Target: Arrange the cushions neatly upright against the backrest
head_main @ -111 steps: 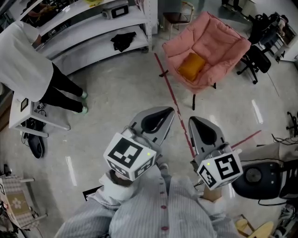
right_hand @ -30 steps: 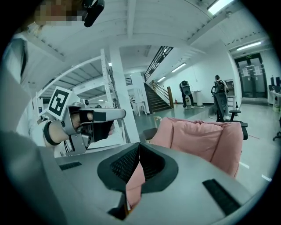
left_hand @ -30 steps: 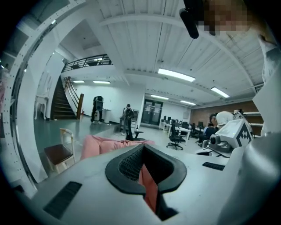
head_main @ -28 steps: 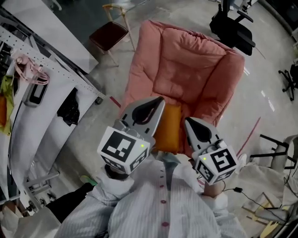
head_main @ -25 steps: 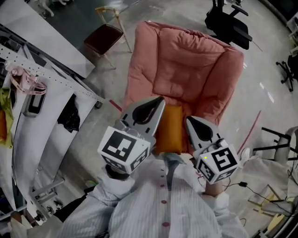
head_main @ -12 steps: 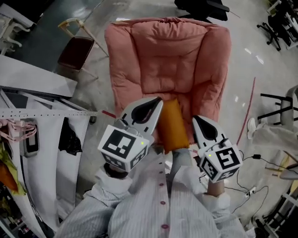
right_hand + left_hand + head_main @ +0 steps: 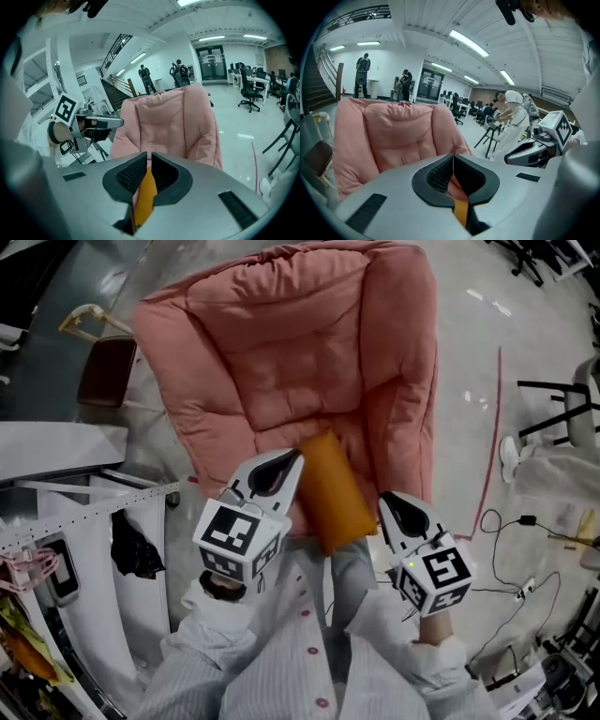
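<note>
Two hand-held grippers are hovering over the front of the seat, at the end of pale striped sleeves. The left hand-held gripper is showing its jaws pressed together with nothing between them. The right hand-held gripper is likewise closed and carrying nothing; the orange glimpsed past each pair of jaws is the cushion beyond. Between the two, an orange cushion is lying askew on the seat of the pink armchair, its far end reaching toward the foot of the backrest without standing against it. Whether either gripper is touching it I cannot tell. Only this one cushion is showing. Judging from that, the work is sitting at its very start, in the approach to the first grasp. The next move is calling for the jaws to open, take the cushion by an edge, then lift and tip it until it is standing on edge against the padding; being soft, it is likely to sag or slide down if not seated firmly. Farther off, a small wooden chair is standing beside the armchair, and a red line is running along the floor on the other side.
</note>
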`<state>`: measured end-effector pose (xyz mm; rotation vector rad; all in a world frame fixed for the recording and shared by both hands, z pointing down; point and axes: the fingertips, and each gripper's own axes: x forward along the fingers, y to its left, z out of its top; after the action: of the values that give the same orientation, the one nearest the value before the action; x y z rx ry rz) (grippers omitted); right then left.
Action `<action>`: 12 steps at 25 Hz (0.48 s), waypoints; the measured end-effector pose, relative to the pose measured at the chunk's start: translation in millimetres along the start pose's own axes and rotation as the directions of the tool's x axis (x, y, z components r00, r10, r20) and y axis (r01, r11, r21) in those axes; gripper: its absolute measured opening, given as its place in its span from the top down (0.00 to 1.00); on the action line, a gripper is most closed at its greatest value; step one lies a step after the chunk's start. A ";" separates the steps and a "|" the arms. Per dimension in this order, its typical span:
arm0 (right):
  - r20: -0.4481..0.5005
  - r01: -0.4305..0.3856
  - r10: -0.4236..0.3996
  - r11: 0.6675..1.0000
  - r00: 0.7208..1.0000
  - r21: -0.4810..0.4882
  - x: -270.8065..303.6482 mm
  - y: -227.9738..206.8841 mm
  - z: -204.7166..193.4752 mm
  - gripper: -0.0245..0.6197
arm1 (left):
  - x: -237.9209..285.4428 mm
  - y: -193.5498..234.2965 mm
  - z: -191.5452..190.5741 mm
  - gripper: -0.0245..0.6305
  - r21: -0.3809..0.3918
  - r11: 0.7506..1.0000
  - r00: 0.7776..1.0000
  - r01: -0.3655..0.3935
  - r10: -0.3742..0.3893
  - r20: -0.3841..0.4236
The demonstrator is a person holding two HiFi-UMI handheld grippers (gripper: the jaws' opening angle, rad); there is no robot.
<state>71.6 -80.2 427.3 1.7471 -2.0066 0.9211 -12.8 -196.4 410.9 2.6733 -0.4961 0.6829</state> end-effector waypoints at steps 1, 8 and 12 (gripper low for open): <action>-0.013 0.008 -0.008 1.000 1.000 0.011 3.8 -8.0 -9.9 0.94 | 8.9 3.0 -9.8 0.94 0.005 1.000 1.000 0.000 0.000 -0.018; -0.100 0.036 -0.025 0.993 0.995 0.112 25.5 -61.7 -83.6 0.94 | 74.9 18.8 -79.0 0.94 -0.027 0.999 0.989 -0.018 0.014 -0.147; -0.146 0.041 -0.017 0.987 0.989 0.157 43.1 -68.8 -129.2 0.94 | 92.5 34.9 -125.2 0.94 -0.045 0.998 0.977 -0.035 0.025 -0.210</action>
<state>107.9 -31.3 567.3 1.7312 -1.8562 1.1923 0.0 -200.0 569.9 2.5157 -0.4903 0.9366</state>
